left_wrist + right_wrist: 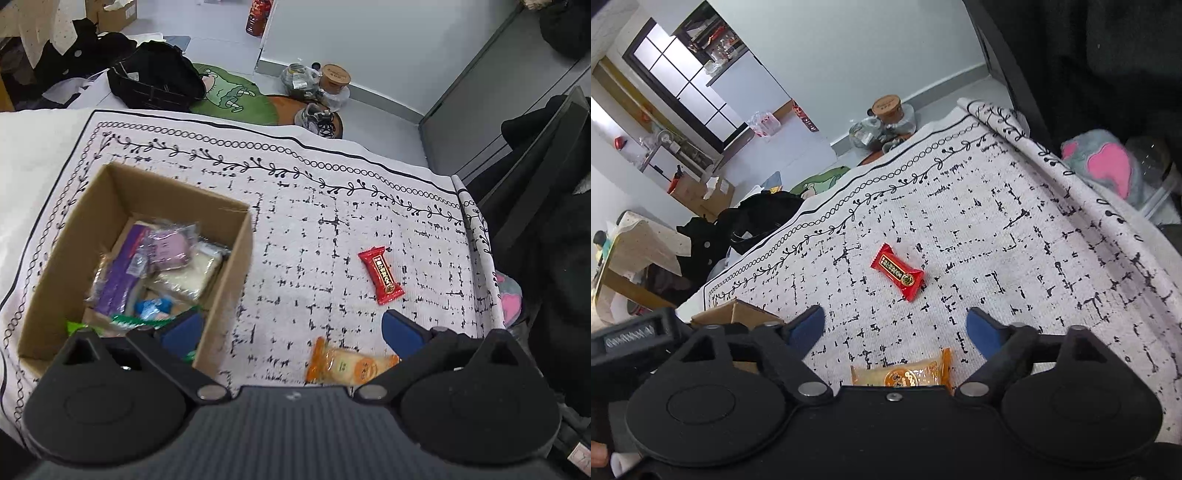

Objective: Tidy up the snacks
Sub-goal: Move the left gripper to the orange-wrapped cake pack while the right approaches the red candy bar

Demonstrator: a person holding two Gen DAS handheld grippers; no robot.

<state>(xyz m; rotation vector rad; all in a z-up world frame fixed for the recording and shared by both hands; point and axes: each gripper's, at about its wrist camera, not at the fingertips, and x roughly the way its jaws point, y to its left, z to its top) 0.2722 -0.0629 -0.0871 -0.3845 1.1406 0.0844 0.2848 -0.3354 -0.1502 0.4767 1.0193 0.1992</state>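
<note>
From the left wrist, the left gripper (291, 328) hangs over a white cloth with black dashes and a vine border (332, 229), its blue-padded jaws spread wide with nothing between them. Its left fingertip overlaps the near right corner of an open brown cardboard box (221, 266); its right fingertip sits just above an orange-wrapped round biscuit packet (347, 365), which lies close against the gripper body, with its lower edge cut off by that body. Ahead and to the right of the right fingertip lies one red rectangular candy wrapper with crimped ends (380, 275), apart from everything else. Between box and candy the cloth is bare, giving open room forward up to the cloth's far edge, where the floor drops away. Inside the box the snacks pile over one another: a purple packet, a pale one, something blue and a green wrapper can be made out, but no sure count is possible.

From the right wrist, the right gripper (894, 325) also stands wide and empty above the same cloth (997, 229). The single red candy (898, 275) lies ahead, roughly centred between the fingertips. The orange packet (905, 373) lies between the jaws, untouched, half hidden by the gripper body. Only a corner of the box (738, 314) shows behind the left finger. The cloth's right edge rolls up near a dark wall.
</note>
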